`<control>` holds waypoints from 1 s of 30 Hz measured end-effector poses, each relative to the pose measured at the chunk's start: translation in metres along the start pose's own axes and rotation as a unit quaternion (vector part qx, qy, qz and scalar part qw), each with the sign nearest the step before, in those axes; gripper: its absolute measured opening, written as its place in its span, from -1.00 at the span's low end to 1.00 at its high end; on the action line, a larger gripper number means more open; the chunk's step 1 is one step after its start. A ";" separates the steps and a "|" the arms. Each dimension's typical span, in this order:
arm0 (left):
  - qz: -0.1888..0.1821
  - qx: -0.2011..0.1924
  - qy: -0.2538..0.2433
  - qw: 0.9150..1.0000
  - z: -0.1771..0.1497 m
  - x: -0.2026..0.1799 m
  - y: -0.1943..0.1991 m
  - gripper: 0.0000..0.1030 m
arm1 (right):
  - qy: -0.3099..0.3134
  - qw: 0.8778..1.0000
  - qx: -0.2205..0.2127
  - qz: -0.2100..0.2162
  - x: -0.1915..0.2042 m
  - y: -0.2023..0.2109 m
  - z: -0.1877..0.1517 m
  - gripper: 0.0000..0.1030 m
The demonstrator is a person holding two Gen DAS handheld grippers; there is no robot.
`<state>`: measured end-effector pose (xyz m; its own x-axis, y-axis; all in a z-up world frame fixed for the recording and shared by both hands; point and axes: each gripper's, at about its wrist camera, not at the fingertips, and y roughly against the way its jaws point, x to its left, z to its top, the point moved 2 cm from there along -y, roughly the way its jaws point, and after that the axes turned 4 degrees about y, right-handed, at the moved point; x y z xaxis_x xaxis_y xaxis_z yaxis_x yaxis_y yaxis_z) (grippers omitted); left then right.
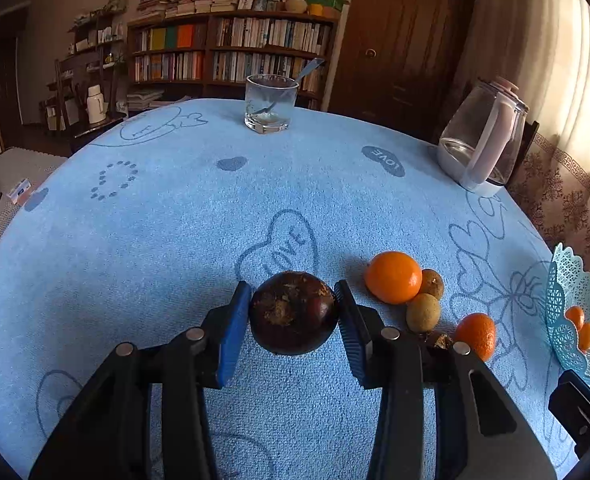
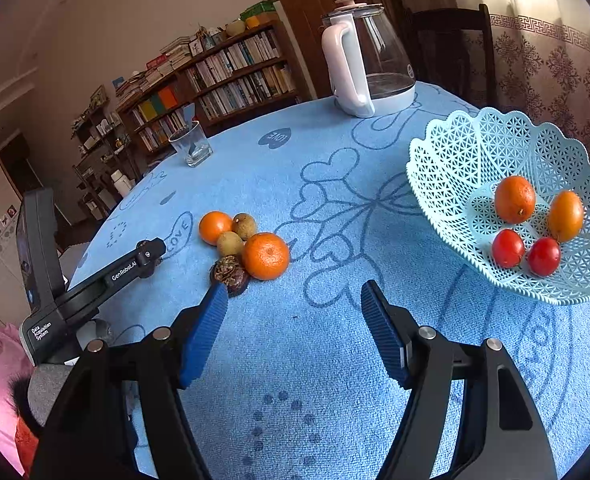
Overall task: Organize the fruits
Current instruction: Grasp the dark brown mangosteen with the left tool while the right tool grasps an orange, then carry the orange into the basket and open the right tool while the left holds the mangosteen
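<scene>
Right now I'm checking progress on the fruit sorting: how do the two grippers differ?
The left gripper has its jaws shut on a dark purple fruit; the right gripper has open jaws holding nothing. The left sits beside the loose fruit; the right is nearer the basket. Both have blue pads.

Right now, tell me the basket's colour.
Light blue lattice plastic basket, clearest in the right wrist view.

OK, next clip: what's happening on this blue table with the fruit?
A person is sorting fruit with two handheld grippers. The left gripper has its jaws shut on a dark round fruit. The right gripper is open and empty over the tablecloth. Two oranges and small brown fruits remain loose; the basket already holds four fruits.
</scene>
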<state>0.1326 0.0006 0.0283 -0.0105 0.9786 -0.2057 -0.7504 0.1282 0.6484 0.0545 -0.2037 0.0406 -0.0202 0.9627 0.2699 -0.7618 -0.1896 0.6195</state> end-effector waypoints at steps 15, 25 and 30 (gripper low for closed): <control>0.005 0.001 0.012 1.000 -0.002 0.003 -0.001 -0.16 | 0.002 0.998 0.058 0.004 0.019 -0.079 0.027 -0.01; 0.000 0.003 0.014 1.000 -0.003 0.003 -0.002 -0.16 | 0.004 0.998 0.064 -0.014 0.022 -0.091 0.023 -0.12; -0.003 0.003 0.011 1.000 -0.004 0.000 -0.002 -0.16 | 0.002 0.998 0.065 -0.021 0.021 -0.088 0.022 -0.21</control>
<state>0.1309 0.0001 0.0239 -0.0199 0.9739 -0.2260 -0.7467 0.1358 0.6512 0.1353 -0.1711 0.0075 0.0059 0.9710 0.2390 -0.6711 -0.1733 0.7208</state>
